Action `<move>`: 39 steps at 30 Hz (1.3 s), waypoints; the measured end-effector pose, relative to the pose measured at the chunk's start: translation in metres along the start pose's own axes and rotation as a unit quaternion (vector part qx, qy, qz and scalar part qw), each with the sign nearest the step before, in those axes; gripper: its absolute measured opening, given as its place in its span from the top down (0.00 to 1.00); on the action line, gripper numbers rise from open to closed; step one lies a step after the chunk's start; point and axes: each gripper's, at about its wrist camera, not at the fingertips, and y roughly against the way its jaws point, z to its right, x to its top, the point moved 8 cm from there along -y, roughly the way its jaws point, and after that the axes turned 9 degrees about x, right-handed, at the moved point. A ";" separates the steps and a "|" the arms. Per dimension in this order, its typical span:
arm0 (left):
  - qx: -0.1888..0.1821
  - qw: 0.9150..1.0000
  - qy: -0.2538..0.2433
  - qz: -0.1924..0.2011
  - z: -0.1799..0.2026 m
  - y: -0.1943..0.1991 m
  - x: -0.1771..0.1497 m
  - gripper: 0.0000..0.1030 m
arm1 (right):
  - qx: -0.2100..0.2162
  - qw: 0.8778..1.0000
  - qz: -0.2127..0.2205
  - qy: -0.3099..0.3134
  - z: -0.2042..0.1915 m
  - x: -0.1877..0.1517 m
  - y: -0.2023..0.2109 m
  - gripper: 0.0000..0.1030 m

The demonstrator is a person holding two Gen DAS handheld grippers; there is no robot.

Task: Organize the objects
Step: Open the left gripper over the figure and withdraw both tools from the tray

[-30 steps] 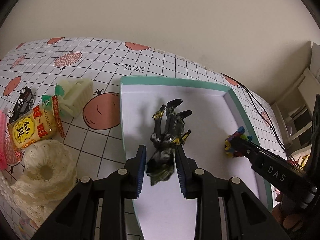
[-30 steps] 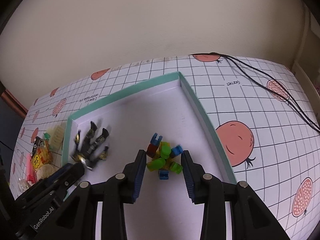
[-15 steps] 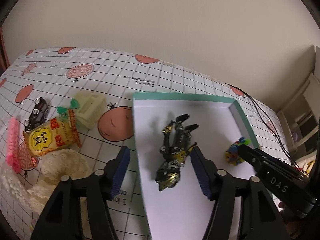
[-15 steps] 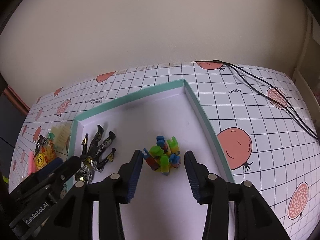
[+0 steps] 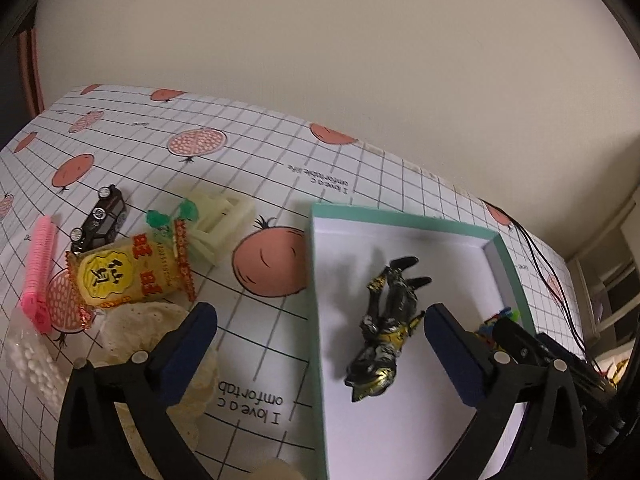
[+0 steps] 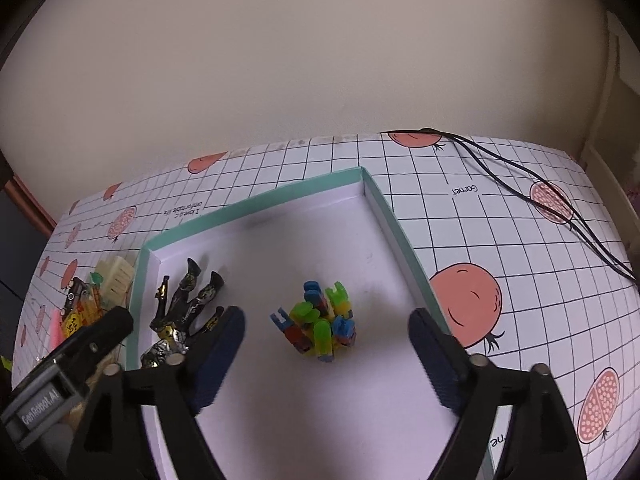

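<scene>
Both tongs released: left tongs [image 5: 320,330], right tongs [image 6: 326,334]. Remaining clutter, snack bag [image 5: 128,274] foremost, lies left-forward of left tongs, nearer arm.

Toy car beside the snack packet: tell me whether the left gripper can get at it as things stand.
Probably yes. The left gripper is open and empty, and the toy car lies exposed on the tablecloth, nothing on top; only the snack packet and pink comb crowd one side.

Inside the tray [image 6: 384,204] the white floor lies bare toward 12 o'clock of the bricks [image 6: 318,326]; the figure [image 6: 184,312] blocks its 9 o'clock side. Left of the tray, snack bag [image 5: 128,276], car [image 5: 100,216] and lace [image 5: 160,332] crowd the cloth [image 5: 280,148], bare at 12.
</scene>
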 end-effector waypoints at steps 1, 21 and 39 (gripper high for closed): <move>0.001 1.000 0.002 0.001 -0.001 0.000 0.001 0.00 | -0.001 1.000 0.001 0.001 0.000 0.000 0.000 0.06; 0.014 0.999 0.029 0.017 -0.023 0.029 0.016 0.00 | 0.008 1.000 0.007 0.010 -0.017 0.000 0.023 0.00; 0.069 0.996 0.035 0.035 -0.086 0.097 0.006 0.00 | 0.038 0.997 0.020 0.063 -0.089 -0.003 0.075 0.00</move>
